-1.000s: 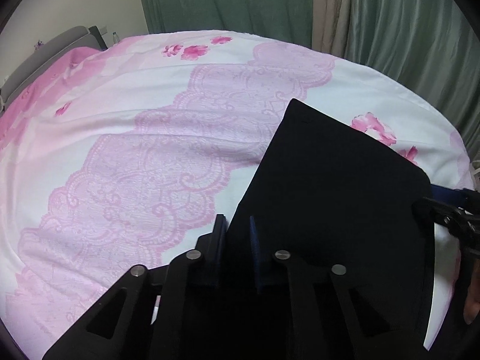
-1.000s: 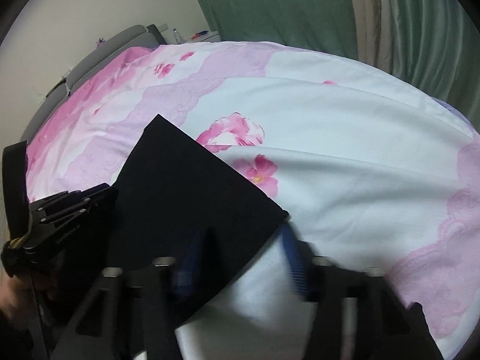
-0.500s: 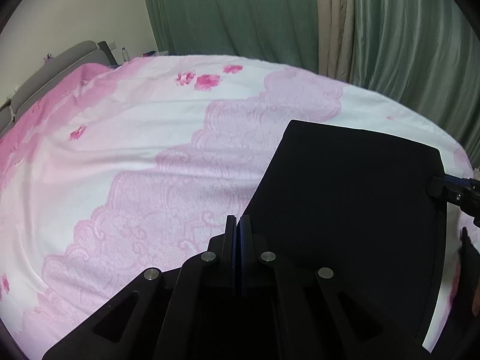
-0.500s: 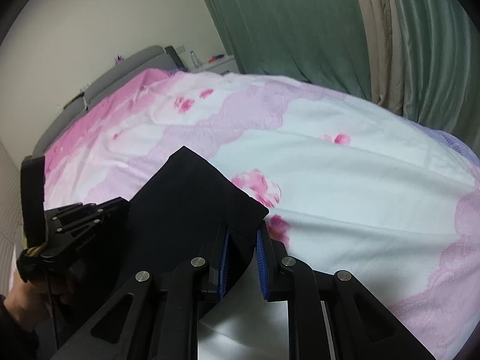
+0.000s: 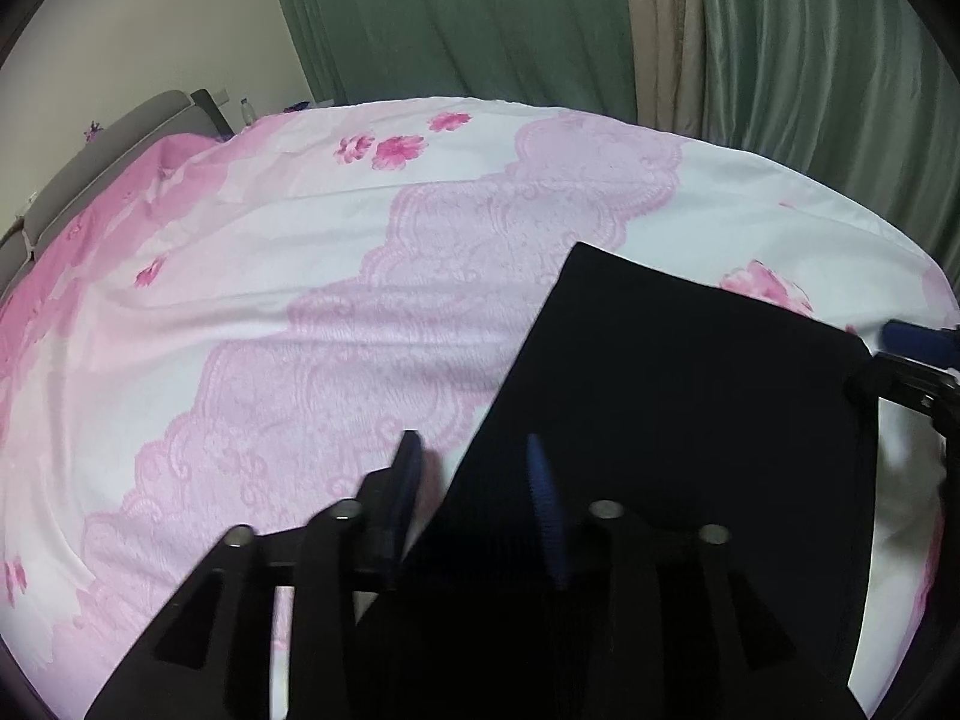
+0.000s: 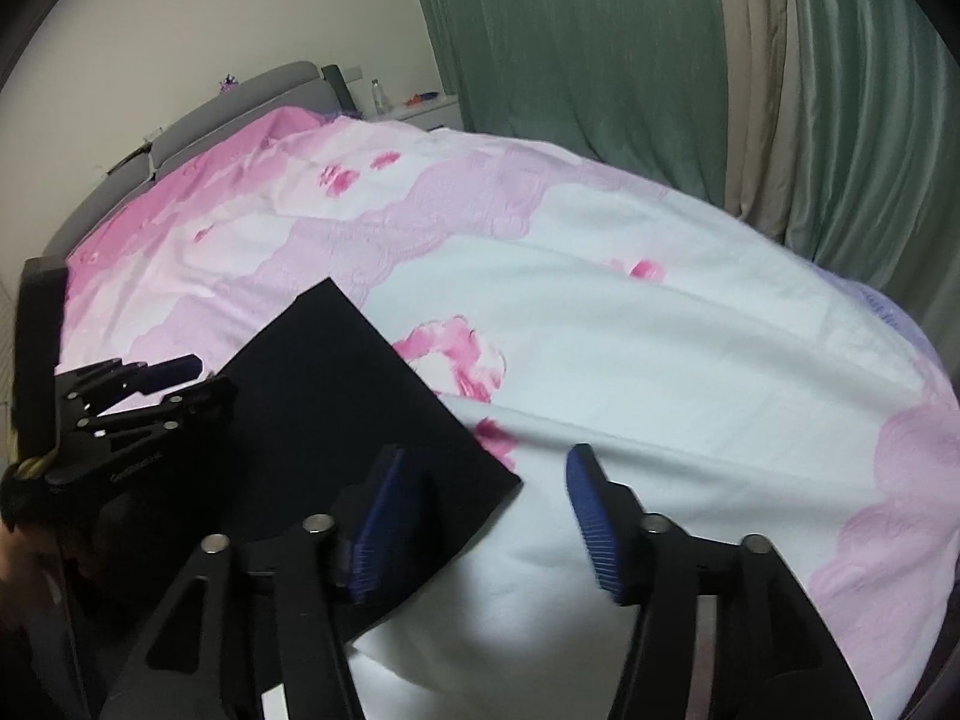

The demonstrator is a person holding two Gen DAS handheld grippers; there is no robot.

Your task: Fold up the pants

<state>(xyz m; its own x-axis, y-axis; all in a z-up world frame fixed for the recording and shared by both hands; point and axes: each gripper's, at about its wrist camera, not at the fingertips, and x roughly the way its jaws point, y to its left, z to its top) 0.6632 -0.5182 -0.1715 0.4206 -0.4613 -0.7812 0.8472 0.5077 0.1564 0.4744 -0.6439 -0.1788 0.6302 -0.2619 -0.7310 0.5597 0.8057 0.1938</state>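
Left gripper (image 5: 474, 468): jaws parted, straddling the near left edge of the pants (image 5: 690, 396), gripping nothing. Right gripper (image 6: 486, 498): jaws wide apart, one finger over the pants' near right corner, the other over bare duvet (image 6: 690, 372); also empty.

The pants lie flat on the duvet as a compact dark rectangle with straight edges. We judge folding is essentially complete; at most a last smoothing or halving remains.

Surroundings: grey headboard (image 6: 240, 102), green curtains (image 6: 570, 48), bedside shelf with a bottle (image 6: 377, 93). Nothing obstructs the pants.
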